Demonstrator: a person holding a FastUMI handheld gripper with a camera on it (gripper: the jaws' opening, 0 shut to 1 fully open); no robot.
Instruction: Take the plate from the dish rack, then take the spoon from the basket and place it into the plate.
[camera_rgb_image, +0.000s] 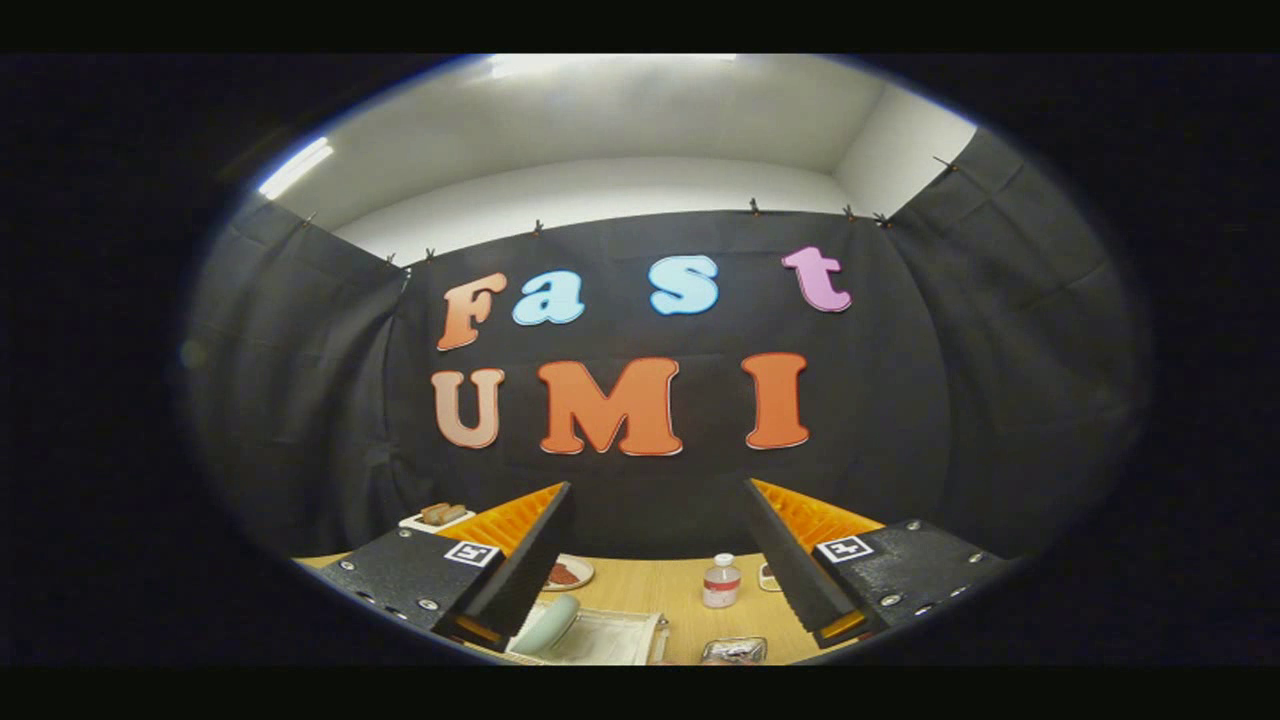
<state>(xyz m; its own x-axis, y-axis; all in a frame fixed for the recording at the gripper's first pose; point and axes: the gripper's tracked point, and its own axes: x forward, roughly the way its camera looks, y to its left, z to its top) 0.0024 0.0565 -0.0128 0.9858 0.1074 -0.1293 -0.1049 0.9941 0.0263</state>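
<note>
On the far left, a white tray of brownish pieces (437, 516) sits beyond the left finger. Next, a pale green plate (547, 625) stands upright in a white dish rack (610, 637), just ahead of that finger. The gripper (655, 560) hangs wide open, holding nothing. Between its fingers, on the wooden table (660, 590), stands a small bottle (721, 582); a foil-wrapped item (735, 650) lies nearer.

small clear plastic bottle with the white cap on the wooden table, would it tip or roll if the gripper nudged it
The small clear plastic bottle with a white cap stands upright on the light wooden table, beyond the open gripper. It looks narrow for its height, so a nudge near the cap would probably tip it. Its round body would then likely roll. It seems light.
</note>
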